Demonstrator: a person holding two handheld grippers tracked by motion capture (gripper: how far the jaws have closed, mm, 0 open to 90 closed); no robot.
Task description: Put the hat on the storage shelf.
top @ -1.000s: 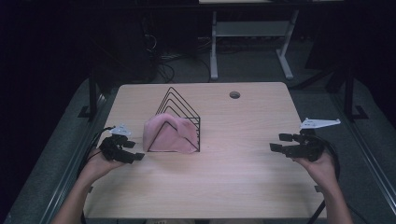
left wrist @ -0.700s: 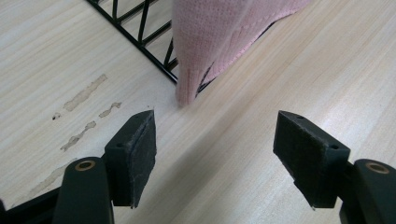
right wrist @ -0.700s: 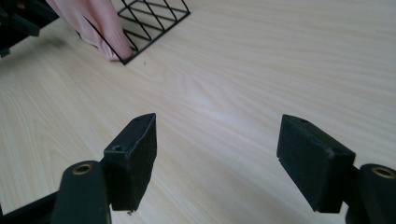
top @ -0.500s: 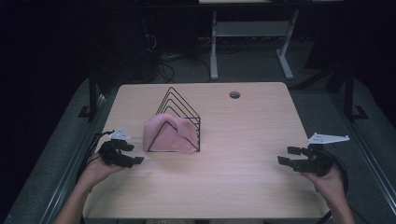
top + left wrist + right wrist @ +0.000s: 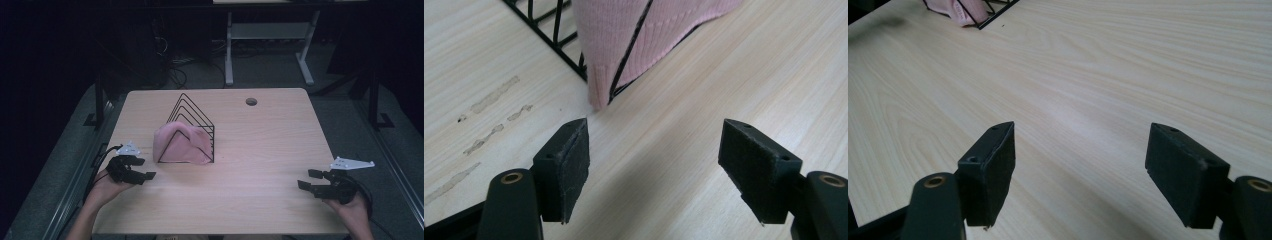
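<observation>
A black wire rack [image 5: 192,120] stands on the wooden table [image 5: 260,150], and a pink knitted cloth [image 5: 180,145] is draped over its near end. In the left gripper view the pink cloth [image 5: 639,35] and the rack's wires [image 5: 559,47] lie just ahead of the jaws. My left gripper [image 5: 145,176] rests at the table's left edge, open and empty, pointing toward the cloth. Near the right front corner my right gripper [image 5: 306,180] is open with nothing between its jaws. The right gripper view has the cloth [image 5: 955,11] far off at top left.
A round cable hole [image 5: 251,101] sits near the table's far edge. Beyond the table stand a white desk frame [image 5: 265,40] and cables on the dark floor. Bare wood lies between the rack and my right gripper.
My right gripper has drawn back toward the table's near right corner and sunk lower. My left gripper has hardly shifted. The cloth and rack have stayed put.
</observation>
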